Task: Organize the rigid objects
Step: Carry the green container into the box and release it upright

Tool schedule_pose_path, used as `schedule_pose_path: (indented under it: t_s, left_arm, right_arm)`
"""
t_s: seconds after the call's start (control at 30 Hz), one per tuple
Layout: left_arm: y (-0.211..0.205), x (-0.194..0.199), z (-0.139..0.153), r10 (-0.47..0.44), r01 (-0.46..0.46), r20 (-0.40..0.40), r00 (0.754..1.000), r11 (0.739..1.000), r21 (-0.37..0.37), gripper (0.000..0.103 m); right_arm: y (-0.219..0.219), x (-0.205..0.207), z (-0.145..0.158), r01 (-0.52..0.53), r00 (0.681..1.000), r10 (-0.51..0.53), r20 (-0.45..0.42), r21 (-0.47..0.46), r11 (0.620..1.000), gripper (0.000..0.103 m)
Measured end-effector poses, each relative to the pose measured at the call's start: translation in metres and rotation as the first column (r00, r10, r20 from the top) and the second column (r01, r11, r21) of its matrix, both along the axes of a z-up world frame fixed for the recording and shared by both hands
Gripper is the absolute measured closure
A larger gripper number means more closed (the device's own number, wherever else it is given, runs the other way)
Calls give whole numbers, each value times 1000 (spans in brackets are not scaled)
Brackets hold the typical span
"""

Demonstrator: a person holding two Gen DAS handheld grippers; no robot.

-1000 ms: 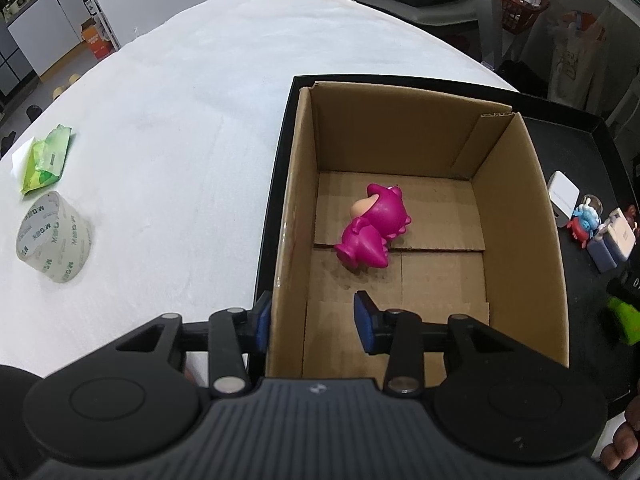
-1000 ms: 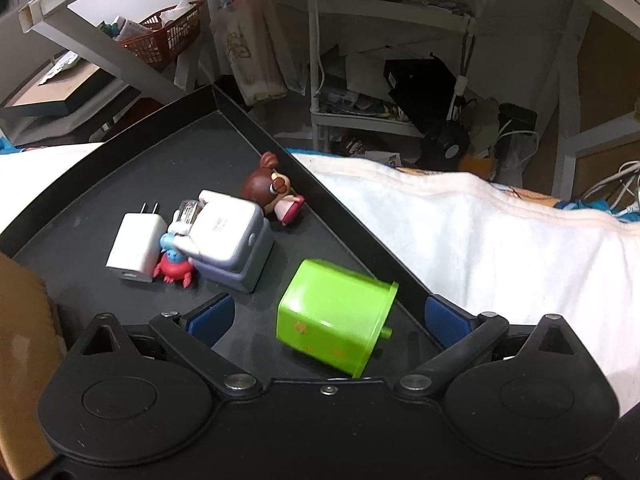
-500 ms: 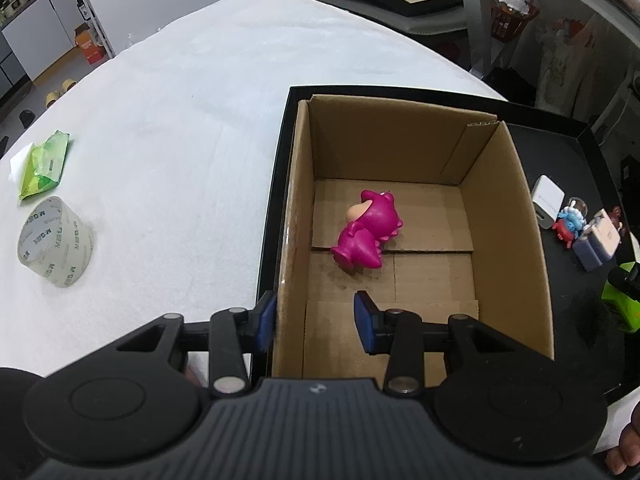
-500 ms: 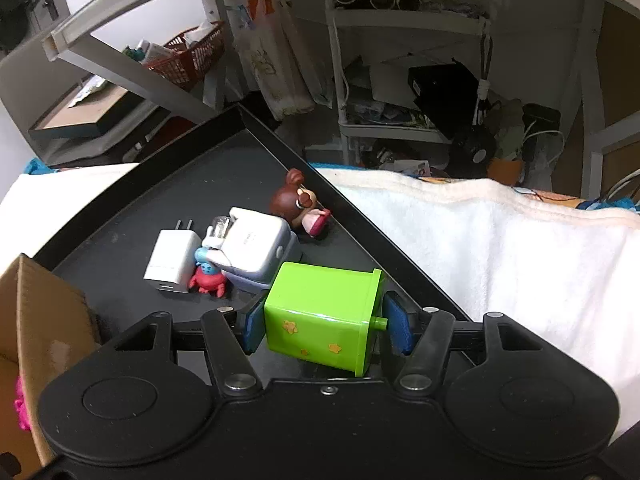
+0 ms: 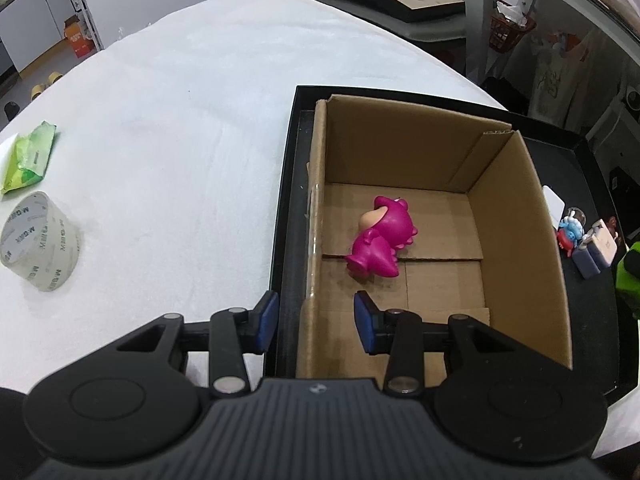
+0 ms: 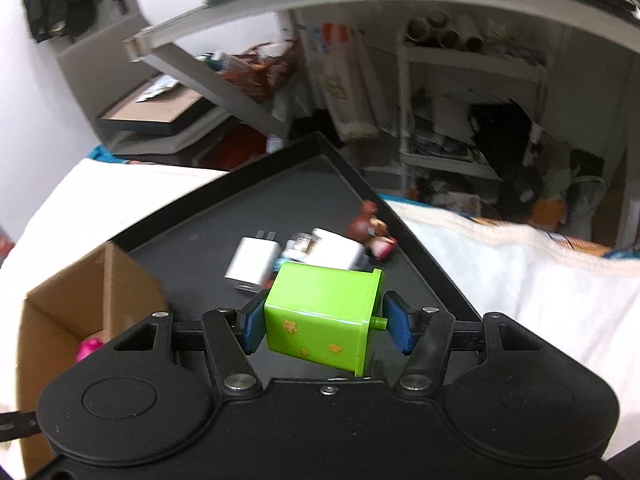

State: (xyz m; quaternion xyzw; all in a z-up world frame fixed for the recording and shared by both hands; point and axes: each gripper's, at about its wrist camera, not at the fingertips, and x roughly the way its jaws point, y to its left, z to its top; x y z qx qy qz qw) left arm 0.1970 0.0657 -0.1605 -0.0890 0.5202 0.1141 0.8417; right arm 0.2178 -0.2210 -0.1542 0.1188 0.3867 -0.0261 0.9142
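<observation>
My right gripper [image 6: 325,324] is shut on a green plastic box with yellow stars [image 6: 320,312] and holds it above the black tray [image 6: 192,232]. The box's edge shows in the left wrist view [image 5: 629,276]. A cardboard box [image 5: 516,216] stands in the tray with a magenta toy figure [image 5: 380,244] lying inside. My left gripper [image 5: 316,322] straddles the box's near left wall; I cannot tell if its pads press it. A white charger [image 6: 252,260], a white adapter [image 6: 336,252] and a brown bear toy [image 6: 364,220] lie on the tray.
A roll of clear tape [image 5: 38,240] and a green packet [image 5: 28,156] lie on the white table at the left. A small crab toy [image 5: 568,232] sits right of the box. Shelves and clutter [image 6: 460,120] stand beyond the table.
My right gripper closed on the green box, lifted it off the tray and swung left toward the cardboard box. The left gripper pulled back slightly but stays at the box wall.
</observation>
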Motion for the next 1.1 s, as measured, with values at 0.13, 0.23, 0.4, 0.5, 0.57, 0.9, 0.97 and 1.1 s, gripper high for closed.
schedule_pose_path:
  t_s: [0.13,0.23,0.4,0.5,0.57,0.9,0.97,1.1]
  left_arm:
    - [3,-2,-4,-18,18,17,1000,1000,-9,63]
    - [7,-4,-6,-23,25,36,999,999,-45,63]
    - [16,-6,-8,3,2,60,998,996,-85,63]
    - [20,-8,-7,8,0,85,996,995,-98,63]
    - [23,-9,-7,14,-3,94,995,994,-108,64]
    - [33,-9,-13,18,1,99,995,982,-187,71]
    - [36,-11,-13,17,6,109,994,978,-210,75]
    - [38,-12,-14,18,8,113,993,976,-218,84]
  right_arm:
    - [12,-4,12,-38,999,38,17,-20,999,45]
    - [18,-4,16,-48,999,48,20,-29,998,45]
    - [37,-6,26,-81,996,84,37,-73,994,45]
    - [48,-6,33,-98,994,102,45,-88,991,45]
    - [57,-7,38,-113,992,118,51,-97,989,45]
    - [104,-7,57,-218,970,229,81,-128,968,45]
    - [114,-5,59,-243,964,254,77,-132,961,45]
    - [134,0,60,-286,952,297,68,-140,948,45]
